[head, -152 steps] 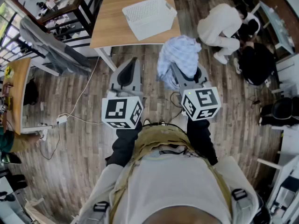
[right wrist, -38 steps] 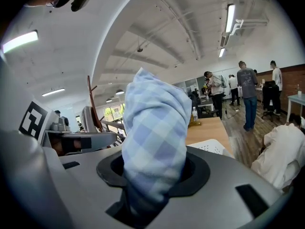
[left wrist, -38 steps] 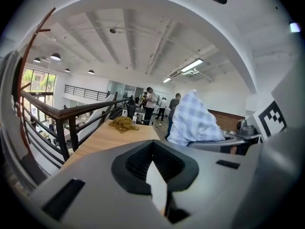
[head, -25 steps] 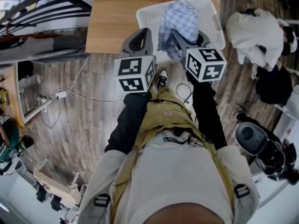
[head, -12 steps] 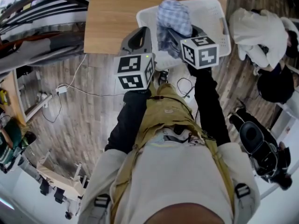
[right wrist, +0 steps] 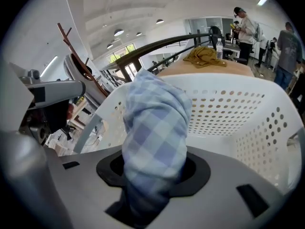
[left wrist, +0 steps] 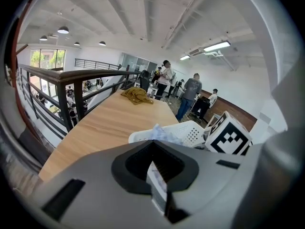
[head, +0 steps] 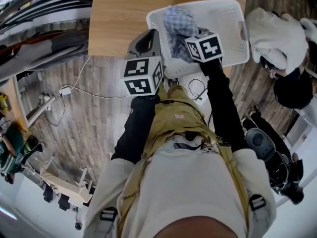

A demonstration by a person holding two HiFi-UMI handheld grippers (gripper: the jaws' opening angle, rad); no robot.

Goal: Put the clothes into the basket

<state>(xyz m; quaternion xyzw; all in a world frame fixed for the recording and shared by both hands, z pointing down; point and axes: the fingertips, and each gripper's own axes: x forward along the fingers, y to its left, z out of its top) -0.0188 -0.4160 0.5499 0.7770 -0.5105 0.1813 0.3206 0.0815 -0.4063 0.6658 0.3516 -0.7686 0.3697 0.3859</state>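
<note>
The white perforated basket (head: 229,29) stands at the near edge of a wooden table (head: 119,19). My right gripper (head: 185,36) is shut on a blue checked cloth (head: 176,25) and holds it over the basket's left part. In the right gripper view the cloth (right wrist: 155,128) bulges up from between the jaws, with the basket's wall (right wrist: 228,109) right behind it. My left gripper (head: 145,37) hovers at the table's edge, just left of the basket. Its jaws meet with nothing between them (left wrist: 155,168). The basket's rim (left wrist: 188,132) lies to its right.
A mustard-coloured garment (left wrist: 137,95) lies at the table's far end, with a bottle (right wrist: 218,46) near it. A person in white (head: 273,31) crouches on the floor right of the basket. A black railing (left wrist: 71,87) runs along the table's left side. A cable (head: 74,90) crosses the floor.
I have come up to the table since the oldest frame. Over the last second my right gripper carried the checked cloth forward over the basket. The left gripper barely moved.
</note>
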